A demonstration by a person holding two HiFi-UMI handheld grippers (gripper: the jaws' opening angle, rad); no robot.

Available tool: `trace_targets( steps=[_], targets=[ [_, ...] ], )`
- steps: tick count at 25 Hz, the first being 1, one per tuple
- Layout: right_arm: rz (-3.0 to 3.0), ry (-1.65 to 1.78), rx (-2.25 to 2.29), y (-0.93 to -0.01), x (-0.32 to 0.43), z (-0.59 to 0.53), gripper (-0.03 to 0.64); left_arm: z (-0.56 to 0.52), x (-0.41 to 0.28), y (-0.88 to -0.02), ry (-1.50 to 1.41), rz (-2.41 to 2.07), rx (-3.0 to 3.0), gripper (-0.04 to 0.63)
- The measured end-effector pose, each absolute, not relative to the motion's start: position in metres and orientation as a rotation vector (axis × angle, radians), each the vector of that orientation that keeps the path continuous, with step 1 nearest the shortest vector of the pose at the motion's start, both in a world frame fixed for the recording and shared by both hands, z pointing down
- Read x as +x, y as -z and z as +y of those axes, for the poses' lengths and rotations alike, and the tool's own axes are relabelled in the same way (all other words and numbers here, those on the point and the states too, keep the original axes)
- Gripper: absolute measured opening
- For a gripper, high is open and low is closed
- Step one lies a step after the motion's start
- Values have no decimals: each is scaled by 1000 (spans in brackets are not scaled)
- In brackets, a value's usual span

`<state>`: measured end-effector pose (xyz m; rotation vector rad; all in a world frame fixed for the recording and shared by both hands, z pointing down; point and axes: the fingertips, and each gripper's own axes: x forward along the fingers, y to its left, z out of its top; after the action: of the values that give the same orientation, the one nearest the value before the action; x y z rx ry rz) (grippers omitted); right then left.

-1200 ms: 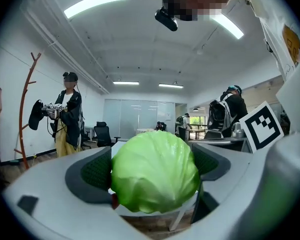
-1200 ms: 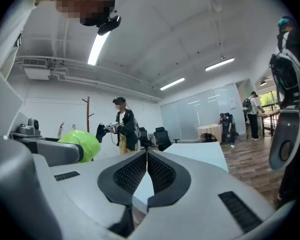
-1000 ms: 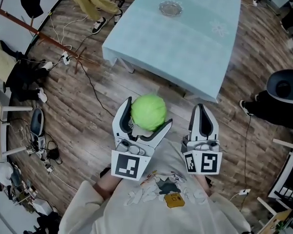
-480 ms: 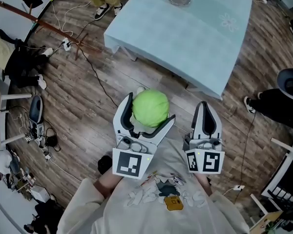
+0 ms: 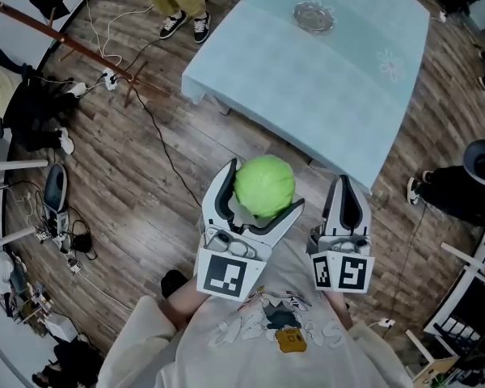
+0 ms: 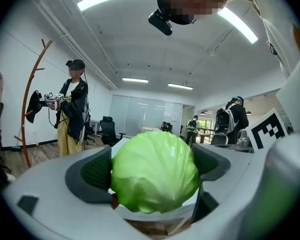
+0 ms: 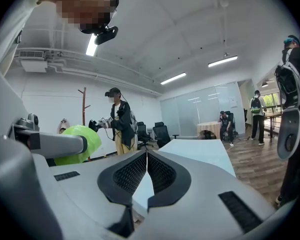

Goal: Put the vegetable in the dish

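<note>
Now, big table (image 5: 323, 79) with pale blue cloth at upper right of frame, well apart from person: carry not finished, I judge. Left gripper (image 5: 263, 191) at lower centre, clamped on round green cabbage (image 5: 267, 178) from both sides, held near chest, probably for steady walking. Right gripper (image 5: 344, 186) just beside, jaws pressed together, nothing between, idle. Glass dish (image 5: 314, 17) at far end of table, looks empty.

Glass dish (image 5: 314, 16) on blue-clothed table (image 5: 307, 87)
</note>
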<state>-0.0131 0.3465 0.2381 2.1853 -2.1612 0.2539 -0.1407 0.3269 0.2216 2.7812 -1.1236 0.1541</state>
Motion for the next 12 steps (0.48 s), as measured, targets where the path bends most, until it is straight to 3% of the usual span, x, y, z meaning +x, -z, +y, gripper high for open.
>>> trace_targets(
  steps=[12],
  targets=[
    [-2085, -225, 2276, -230, -43, 223, 23, 205, -174, -209, -72, -1035, 2856, 511]
  ],
)
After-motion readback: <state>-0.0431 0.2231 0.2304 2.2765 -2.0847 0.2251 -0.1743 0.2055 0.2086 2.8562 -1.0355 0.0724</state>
